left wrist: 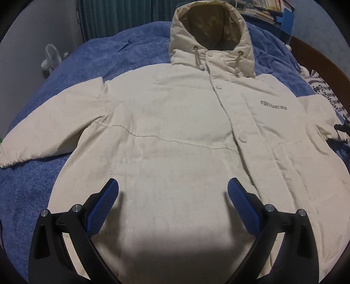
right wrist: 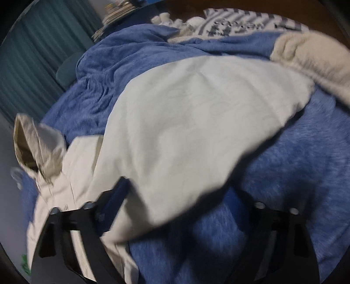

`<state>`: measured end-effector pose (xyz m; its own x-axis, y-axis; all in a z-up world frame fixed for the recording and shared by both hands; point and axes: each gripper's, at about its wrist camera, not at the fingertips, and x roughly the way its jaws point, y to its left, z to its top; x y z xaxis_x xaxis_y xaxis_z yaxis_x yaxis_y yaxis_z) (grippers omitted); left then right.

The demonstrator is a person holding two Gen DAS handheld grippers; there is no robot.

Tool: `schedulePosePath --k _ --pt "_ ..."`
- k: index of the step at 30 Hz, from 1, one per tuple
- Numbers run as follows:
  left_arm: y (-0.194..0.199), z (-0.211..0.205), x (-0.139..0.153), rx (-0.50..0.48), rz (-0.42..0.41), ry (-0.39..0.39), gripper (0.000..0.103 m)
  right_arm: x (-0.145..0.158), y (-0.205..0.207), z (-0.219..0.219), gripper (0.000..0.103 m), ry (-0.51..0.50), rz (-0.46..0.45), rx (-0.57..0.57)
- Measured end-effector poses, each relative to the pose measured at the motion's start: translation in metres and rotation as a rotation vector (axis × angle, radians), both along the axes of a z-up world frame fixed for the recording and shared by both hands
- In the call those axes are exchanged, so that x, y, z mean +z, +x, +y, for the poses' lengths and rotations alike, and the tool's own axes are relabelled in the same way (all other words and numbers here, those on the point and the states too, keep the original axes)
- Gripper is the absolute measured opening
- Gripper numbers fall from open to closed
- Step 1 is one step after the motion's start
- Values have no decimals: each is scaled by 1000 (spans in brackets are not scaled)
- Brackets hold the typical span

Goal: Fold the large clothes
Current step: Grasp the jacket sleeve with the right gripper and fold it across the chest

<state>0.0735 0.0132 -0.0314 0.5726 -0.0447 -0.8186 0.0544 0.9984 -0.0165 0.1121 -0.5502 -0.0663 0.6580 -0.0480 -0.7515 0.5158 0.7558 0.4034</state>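
Observation:
A cream hooded jacket (left wrist: 175,122) lies face up and spread out on a blue blanket (left wrist: 91,59), hood (left wrist: 210,39) at the far end. My left gripper (left wrist: 172,190) is open and empty, hovering over the jacket's lower front. In the right wrist view, which is blurred, the jacket's right sleeve (right wrist: 196,122) bulges up across the middle, with the hood (right wrist: 32,146) at left. My right gripper (right wrist: 188,196) is open at the sleeve's near side; its left finger (right wrist: 113,201) touches the cloth and its right fingertip is lost in blur and shadow.
A striped cloth (right wrist: 240,24) and a beige fleece (right wrist: 317,59) lie on the bed's far right. A small white fan (left wrist: 51,58) stands at left. Teal curtains (left wrist: 122,15) and stacked books (left wrist: 262,11) sit behind the bed.

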Motion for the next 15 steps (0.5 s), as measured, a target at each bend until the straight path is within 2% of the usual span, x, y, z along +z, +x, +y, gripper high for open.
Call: schedulePosePath --k 2,5,8,10,11,12,15 --pt "3 2 -3 5 9 -13 95 3 3 -9 45 -9 -15 -30" --pt "6 2 -10 -1 26 -20 95 15 -2 -24 35 -83 -57 -90" --pt "9 0 -14 -9 33 -8 95 15 -12 -54 31 -35 -112 -174" --pt "10 -1 -15 -12 29 2 95 13 -19 -67 24 21 -157 -202" --pt "11 -1 -17 -12 28 10 95 16 -21 -68 20 15 -164 -203" --pt "11 -2 -17 -13 28 14 95 21 -21 -63 16 -9 -169 -198" --pt "11 -2 -18 -17 26 21 95 54 -16 -40 12 -110 -222 -153"
